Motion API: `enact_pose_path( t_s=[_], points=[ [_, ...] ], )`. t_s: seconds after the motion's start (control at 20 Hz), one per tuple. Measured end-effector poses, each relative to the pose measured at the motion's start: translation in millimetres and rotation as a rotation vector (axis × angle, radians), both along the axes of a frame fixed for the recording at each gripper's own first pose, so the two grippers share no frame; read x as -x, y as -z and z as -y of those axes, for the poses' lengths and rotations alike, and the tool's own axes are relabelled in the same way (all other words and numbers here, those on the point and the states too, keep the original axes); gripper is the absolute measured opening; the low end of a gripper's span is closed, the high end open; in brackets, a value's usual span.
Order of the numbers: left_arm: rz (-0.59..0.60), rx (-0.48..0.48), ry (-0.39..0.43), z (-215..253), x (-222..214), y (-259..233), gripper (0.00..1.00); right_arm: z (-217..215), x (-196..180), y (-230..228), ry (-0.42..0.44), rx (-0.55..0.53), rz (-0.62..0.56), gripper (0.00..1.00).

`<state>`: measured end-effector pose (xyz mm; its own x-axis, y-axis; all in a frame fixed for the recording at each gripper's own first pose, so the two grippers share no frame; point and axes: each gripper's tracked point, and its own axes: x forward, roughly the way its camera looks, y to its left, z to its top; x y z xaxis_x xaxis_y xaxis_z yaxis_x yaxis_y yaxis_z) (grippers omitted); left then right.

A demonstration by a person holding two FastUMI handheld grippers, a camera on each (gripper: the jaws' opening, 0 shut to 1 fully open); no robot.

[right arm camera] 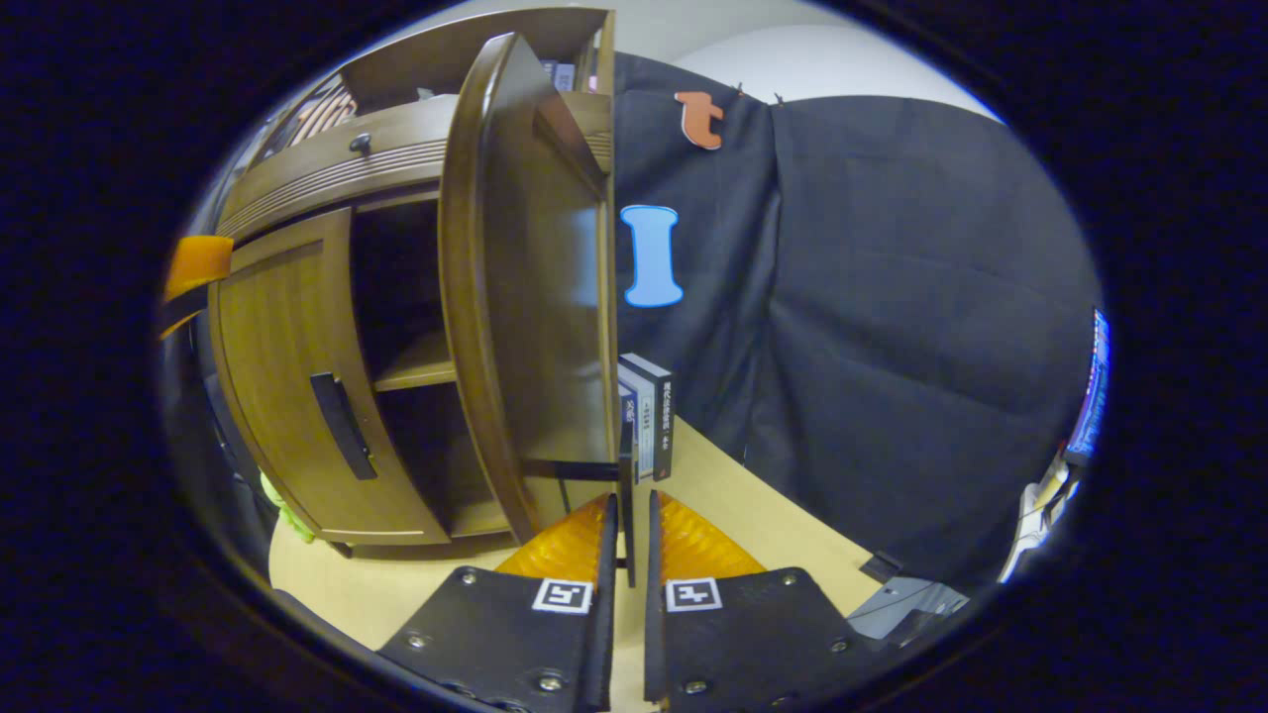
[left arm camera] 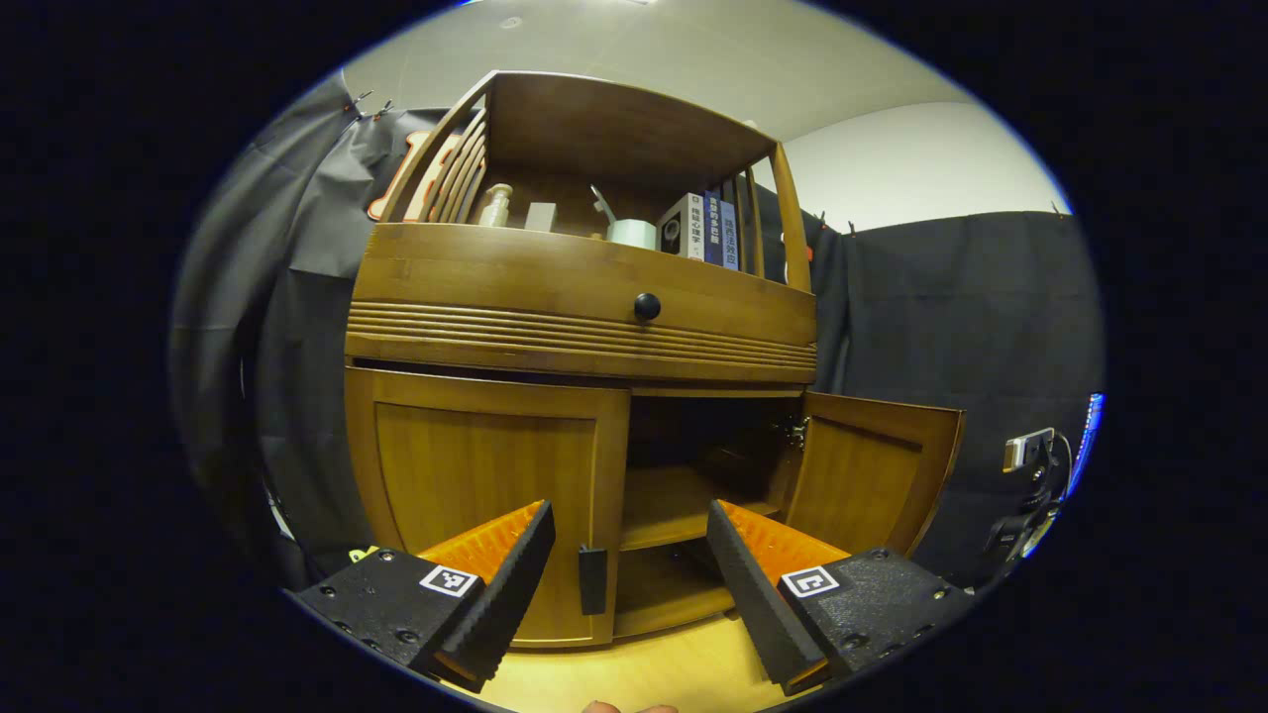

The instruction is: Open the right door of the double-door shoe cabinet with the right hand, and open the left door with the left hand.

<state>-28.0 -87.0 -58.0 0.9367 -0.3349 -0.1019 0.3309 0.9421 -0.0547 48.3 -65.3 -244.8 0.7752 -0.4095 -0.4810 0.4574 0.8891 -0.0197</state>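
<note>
Shoe cabinet (left arm camera: 584,297) on floor, straight ahead of left gripper.
Right door (left arm camera: 872,475) swung open, shelves exposed: first half looks done.
Left door (left arm camera: 485,485) shut: remaining half.
Right gripper (right arm camera: 627,540) clamped on right door's handle (right arm camera: 626,495).
Left gripper (left arm camera: 629,555) spread apart, empty, straddling left door's handle (left arm camera: 592,579), not touching.
</note>
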Motion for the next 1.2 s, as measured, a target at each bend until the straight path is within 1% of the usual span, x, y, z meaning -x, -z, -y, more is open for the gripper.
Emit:
enact_pose_path(
  t_s=[0.1,0.15,0.2,0.25,0.45,0.5,0.55,0.75,0.85,0.95,1.05,1.1,1.15,1.2],
  points=[
    [-0.005,0.002,0.018,8.7,-1.2,2.5,0.96,8.8,4.7,-1.3,0.014,0.013,-0.001,0.13],
    [-0.006,0.0,0.024,11.9,-2.0,4.1,0.96,12.8,6.0,-2.3,0.02,0.024,-0.004,0.09],
    [-0.01,-0.001,0.028,14.2,-3.5,6.3,0.95,16.7,8.3,-2.3,0.026,0.037,-0.007,0.09],
    [-0.014,-0.002,0.029,15.8,-4.9,7.7,0.95,21.2,9.9,-2.6,0.034,0.051,-0.011,0.12],
    [-0.034,0.003,0.026,19.1,-13.3,14.7,0.95,37.0,18.6,-8.2,0.079,0.092,-0.012,0.12],
    [-0.039,0.002,0.021,19.3,-15.4,16.9,0.92,40.4,18.5,-9.2,0.092,0.1,-0.009,0.12],
    [-0.046,0.002,0.019,19.6,-16.9,19.3,0.95,45.2,19.2,-10.4,0.104,0.11,-0.009,0.12],
    [-0.086,0.015,0.013,22.0,-24.4,31.1,0.96,58.4,30.3,-16.3,0.163,0.141,-0.008,0.12],
    [-0.109,0.015,0.015,26.3,-28.1,39.1,0.95,53.5,26.1,-21.3,0.161,0.12,0.023,0.13],
    [-0.121,0.001,0.002,25.0,-36.7,46.3,0.96,53.2,21.4,-29.5,0.158,0.129,0.049,0.13],
    [-0.132,-0.019,-0.028,22.2,-46.4,58.2,0.96,52.3,18.9,-38.9,0.141,0.133,0.078,0.13],
    [-0.137,-0.028,-0.049,17.9,-51.9,64.6,0.92,48.0,15.3,-43.7,0.126,0.126,0.097,0.13],
    [-0.144,-0.036,-0.068,14.3,-58.0,72.0,0.96,43.6,12.4,-49.0,0.108,0.116,0.117,0.13],
    [-0.153,-0.046,-0.085,12.7,-63.2,80.5,0.92,38.1,6.5,-53.5,0.087,0.11,0.136,0.13]
  ],
)
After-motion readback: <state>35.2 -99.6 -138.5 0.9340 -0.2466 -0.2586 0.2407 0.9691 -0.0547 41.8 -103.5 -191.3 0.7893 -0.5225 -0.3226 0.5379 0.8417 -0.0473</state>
